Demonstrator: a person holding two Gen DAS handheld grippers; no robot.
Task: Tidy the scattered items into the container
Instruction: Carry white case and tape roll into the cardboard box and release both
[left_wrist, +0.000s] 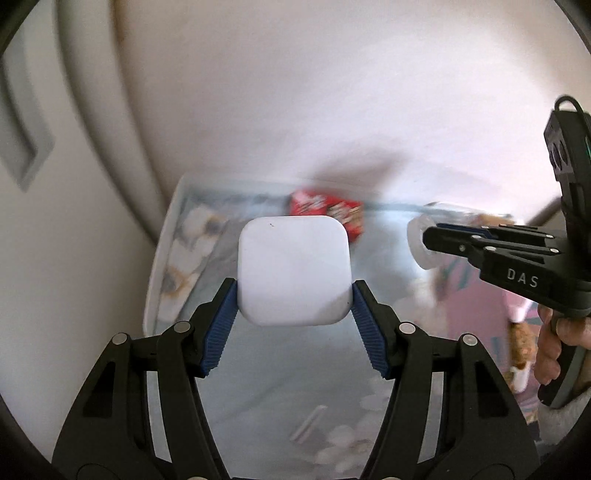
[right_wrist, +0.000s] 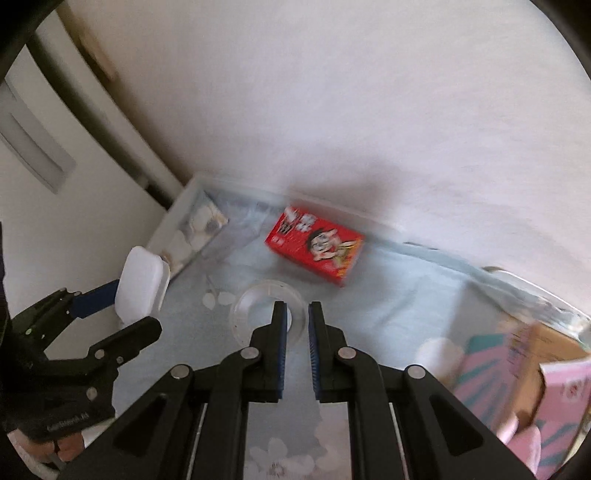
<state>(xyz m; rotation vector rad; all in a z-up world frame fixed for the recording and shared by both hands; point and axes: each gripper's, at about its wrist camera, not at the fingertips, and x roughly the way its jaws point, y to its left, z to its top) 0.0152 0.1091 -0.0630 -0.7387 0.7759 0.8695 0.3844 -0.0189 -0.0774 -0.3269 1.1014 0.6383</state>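
Observation:
My left gripper (left_wrist: 295, 286) is shut on a white rounded-square case (left_wrist: 293, 269), its blue pads pressing on the two sides. In the right wrist view the same case (right_wrist: 142, 280) hangs at the left in that gripper (right_wrist: 136, 306). My right gripper (right_wrist: 296, 306) is shut on the wall of a clear round tub (right_wrist: 251, 306). The left wrist view shows it (left_wrist: 428, 236) at the right with the tub (left_wrist: 417, 247) at its tips. A red printed box (right_wrist: 314, 243) lies on the pale blue floral cloth near the wall. A clear bin (right_wrist: 554, 306) stands at the right.
Pink packets (right_wrist: 480, 365) and a brown carton (right_wrist: 543, 350) lie in the clear bin. A white raised edge (right_wrist: 177, 221) borders the cloth on the left, next to a white wall and cabinet. A person's hand (left_wrist: 554, 350) holds the right gripper's handle.

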